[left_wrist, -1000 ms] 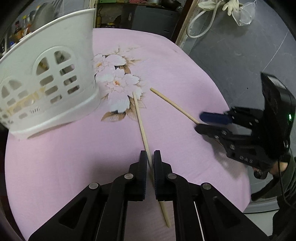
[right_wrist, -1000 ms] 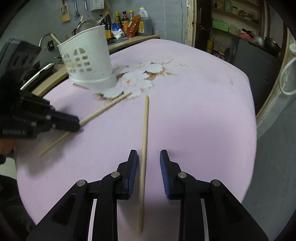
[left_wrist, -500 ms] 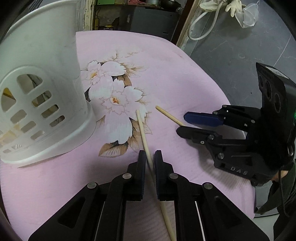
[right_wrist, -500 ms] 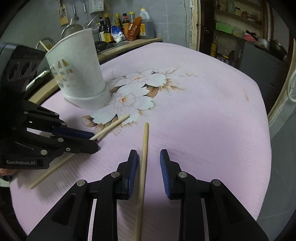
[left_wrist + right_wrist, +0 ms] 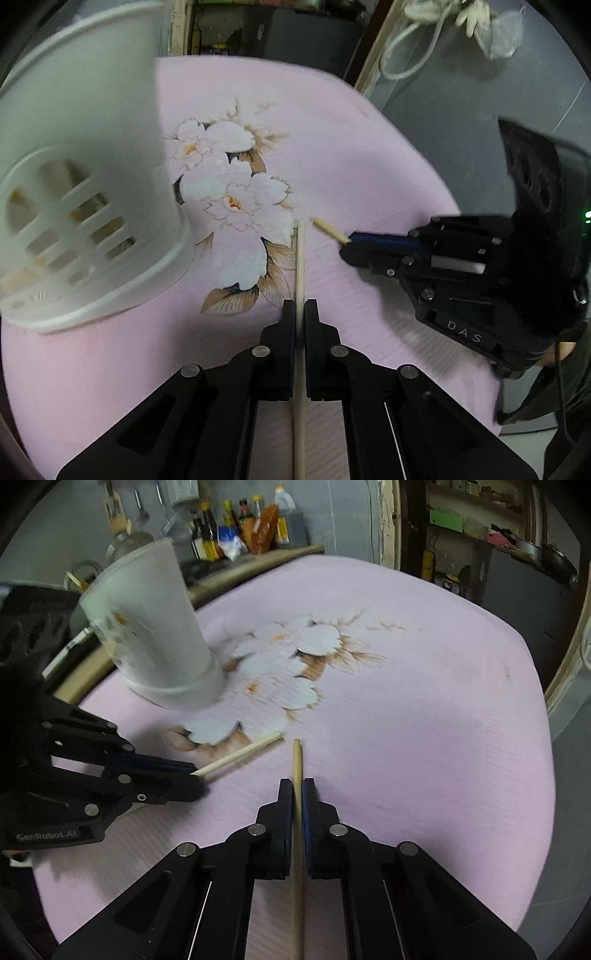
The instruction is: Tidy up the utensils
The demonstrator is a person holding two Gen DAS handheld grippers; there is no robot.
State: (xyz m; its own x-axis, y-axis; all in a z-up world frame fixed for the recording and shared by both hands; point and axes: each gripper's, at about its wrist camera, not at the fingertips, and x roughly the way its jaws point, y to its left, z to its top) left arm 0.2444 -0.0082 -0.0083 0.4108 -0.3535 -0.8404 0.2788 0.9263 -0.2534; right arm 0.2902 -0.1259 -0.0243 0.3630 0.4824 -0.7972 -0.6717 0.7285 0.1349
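Note:
Two pale wooden chopsticks lie on the pink flowered tablecloth (image 5: 424,738). In the left wrist view my left gripper (image 5: 300,306) has its jaws closing, pads pressed on one chopstick (image 5: 300,258) that points at the flower print. In the right wrist view my right gripper (image 5: 297,786) is closing on the other chopstick (image 5: 296,760), gripped near its far end. The two tips nearly meet. Each gripper shows in the other's view: the right gripper (image 5: 349,247) and the left gripper (image 5: 195,779). The white slotted utensil holder (image 5: 85,147) (image 5: 155,627) stands to the left.
Sauce bottles (image 5: 240,528) line a counter behind the table. A dark cabinet (image 5: 517,602) stands at the far right past the table's edge. A white cable (image 5: 424,37) hangs on the grey wall. Open cloth lies right of the chopsticks.
The right jaws have shut onto their chopstick. Both grippers have slid nearer the flower print and holder, and the chopstick tips have come closer together.

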